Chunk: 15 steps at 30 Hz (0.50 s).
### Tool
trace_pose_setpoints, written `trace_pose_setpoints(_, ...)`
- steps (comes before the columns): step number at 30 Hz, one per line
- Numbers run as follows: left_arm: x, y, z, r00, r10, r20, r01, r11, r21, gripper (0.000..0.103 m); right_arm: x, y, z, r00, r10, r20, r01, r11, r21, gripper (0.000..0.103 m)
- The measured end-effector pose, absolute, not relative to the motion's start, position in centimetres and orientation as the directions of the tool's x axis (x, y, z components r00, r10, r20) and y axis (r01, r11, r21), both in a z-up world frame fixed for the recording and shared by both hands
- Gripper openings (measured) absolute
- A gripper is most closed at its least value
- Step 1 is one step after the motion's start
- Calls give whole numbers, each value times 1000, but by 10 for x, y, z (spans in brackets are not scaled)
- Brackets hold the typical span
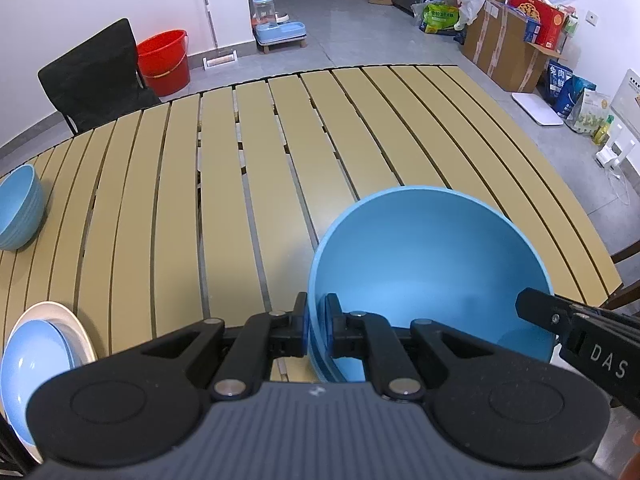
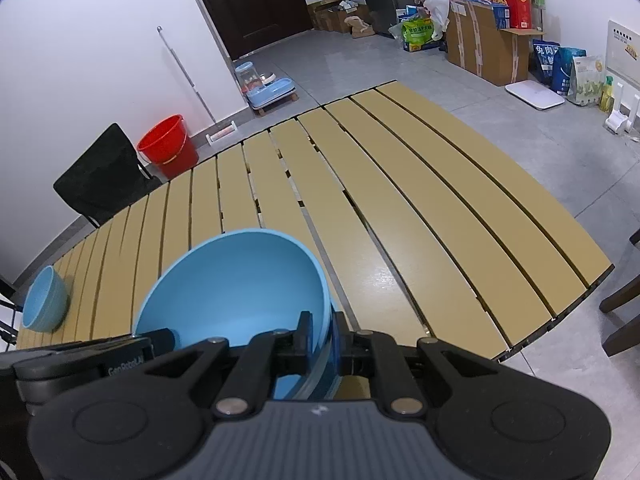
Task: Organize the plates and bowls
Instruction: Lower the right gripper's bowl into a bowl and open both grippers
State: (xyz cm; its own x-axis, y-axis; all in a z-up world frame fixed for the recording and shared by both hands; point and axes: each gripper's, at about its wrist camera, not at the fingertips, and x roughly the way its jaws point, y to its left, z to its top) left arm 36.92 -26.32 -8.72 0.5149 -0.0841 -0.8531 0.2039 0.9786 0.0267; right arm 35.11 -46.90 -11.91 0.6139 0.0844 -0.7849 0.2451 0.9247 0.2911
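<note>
A: Closest in, what are the two grippers doing?

B: Both pinch the same large blue bowl [image 1: 432, 280]. The left gripper [image 1: 316, 330] has its jaws drawn narrow on the bowl's left rim, one finger outside the wall and one inside. The right gripper [image 2: 322, 340] is clamped the same way on the opposite rim, jaws narrow, the wall between its pads

A: Can each one be seen from the other's camera?

B: Yes. In the left wrist view the right gripper's black fingers reach in from the right edge onto the far side of the rim. In the right wrist view the left gripper's body comes in at lower left, against the bowl's near wall

A: Where is that bowl relative to the table?

B: Over the near part of the slatted yellow table [image 1: 248, 184], tilted so its inside faces the cameras. Whether its base touches the slats I cannot tell

A: Other dishes?

B: At the near left corner a blue plate [image 1: 30, 356] lies on a white plate [image 1: 74, 326]. Further along the left edge a small blue bowl [image 1: 18, 208] stands upright on the slats, well apart from the held one

A: And beyond the table?

B: A black chair [image 1: 94, 76] at the far left side, a red bucket [image 1: 164, 60] just behind it by the wall, then a blue pet feeder [image 1: 276, 26] on the grey floor, and cardboard boxes [image 1: 504, 50] with bags along the right wall
</note>
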Motion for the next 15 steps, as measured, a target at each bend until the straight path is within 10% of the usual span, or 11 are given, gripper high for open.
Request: trace_pose_setpoints(15, 359, -274, -106, 566, -56, -823, 237, 967, 97, 9, 354, -462, -134, 609, 57, -791, 234, 940, 248, 9)
